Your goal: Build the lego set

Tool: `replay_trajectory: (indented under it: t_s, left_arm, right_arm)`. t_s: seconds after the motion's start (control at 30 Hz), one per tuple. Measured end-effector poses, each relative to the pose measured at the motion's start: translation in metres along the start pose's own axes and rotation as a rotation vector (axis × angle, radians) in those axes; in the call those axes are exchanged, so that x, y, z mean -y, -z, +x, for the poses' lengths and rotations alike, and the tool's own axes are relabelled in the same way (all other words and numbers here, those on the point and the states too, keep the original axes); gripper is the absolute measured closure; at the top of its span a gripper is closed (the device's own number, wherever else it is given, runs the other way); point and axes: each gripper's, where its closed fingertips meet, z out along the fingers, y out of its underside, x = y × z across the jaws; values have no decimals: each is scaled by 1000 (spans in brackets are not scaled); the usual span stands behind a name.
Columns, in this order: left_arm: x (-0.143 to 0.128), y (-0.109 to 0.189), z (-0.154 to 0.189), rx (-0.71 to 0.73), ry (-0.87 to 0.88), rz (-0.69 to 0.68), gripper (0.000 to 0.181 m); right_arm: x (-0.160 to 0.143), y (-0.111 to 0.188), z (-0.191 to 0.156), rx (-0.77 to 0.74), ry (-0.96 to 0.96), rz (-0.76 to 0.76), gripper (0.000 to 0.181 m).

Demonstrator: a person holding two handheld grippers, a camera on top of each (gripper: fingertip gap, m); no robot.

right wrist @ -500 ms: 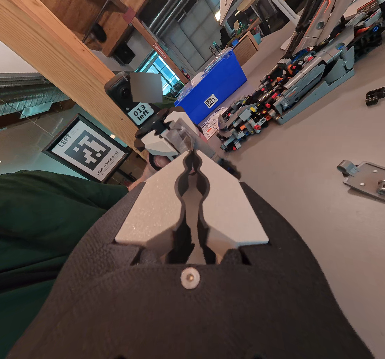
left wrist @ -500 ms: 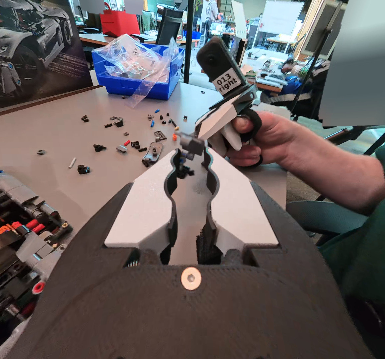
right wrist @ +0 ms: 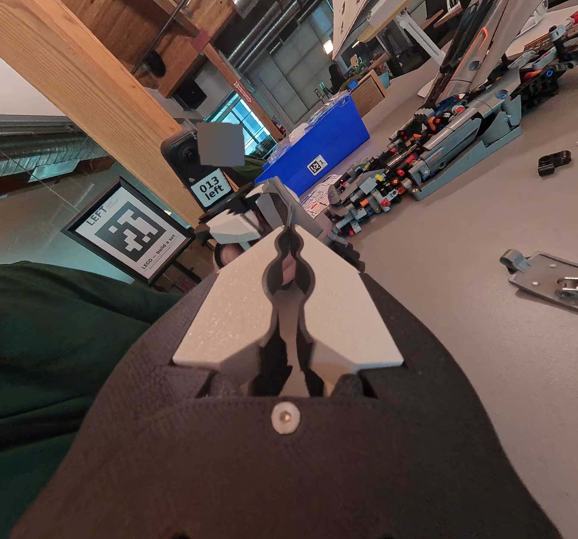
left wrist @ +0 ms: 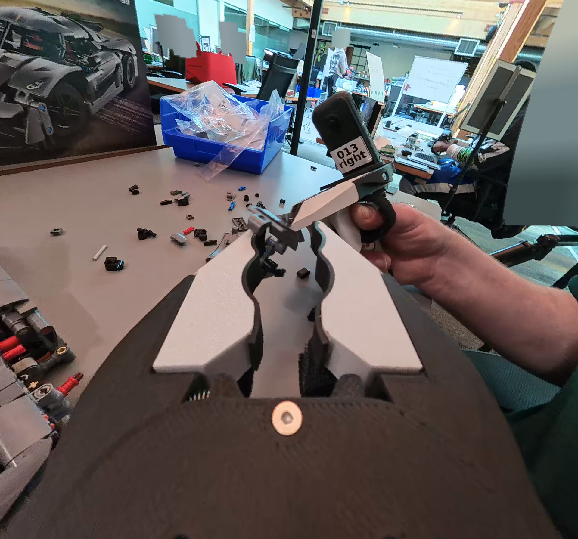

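In the left wrist view my right gripper (left wrist: 289,222) comes in from the right, held by a hand, and is shut on a small grey lego assembly (left wrist: 266,223) with black and blue bits hanging under it. My left gripper (left wrist: 286,233) is open, and the assembly sits between its fingertips, close to the left finger (left wrist: 219,289). In the right wrist view my right gripper (right wrist: 289,230) pinches the grey assembly (right wrist: 278,208), with the left gripper (right wrist: 255,223) just behind it. Both are a little above the grey table (left wrist: 78,211).
Loose small lego pieces (left wrist: 178,238) lie across the table, with a black one (left wrist: 302,273) under the grippers. A blue bin (left wrist: 219,152) with plastic bags stands behind. The part-built car (left wrist: 28,352) (right wrist: 438,155) is at the left. A grey plate (right wrist: 547,277) lies nearby. The grey plate (right wrist: 547,277) is about 15 cm from both grippers' fingertips.
My left gripper's fingers have spread wider apart. The right gripper with the grey assembly has shifted slightly towards the left finger.
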Motion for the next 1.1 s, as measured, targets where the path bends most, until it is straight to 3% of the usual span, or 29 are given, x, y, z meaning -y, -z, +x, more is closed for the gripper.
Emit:
replay_trajectory:
  t_s: [0.27,0.93,1.1]
  left_arm:
    - [6,-1,-1,7,29,43,172]
    - [20,6,-5,-98,256,178,175]
    - [22,11,-8,-87,242,167,179]
  right_arm:
    - [1,1,-2,7,9,13,181]
    - [5,6,-8,26,47,51,181]
    - [6,7,-10,33,50,58,181]
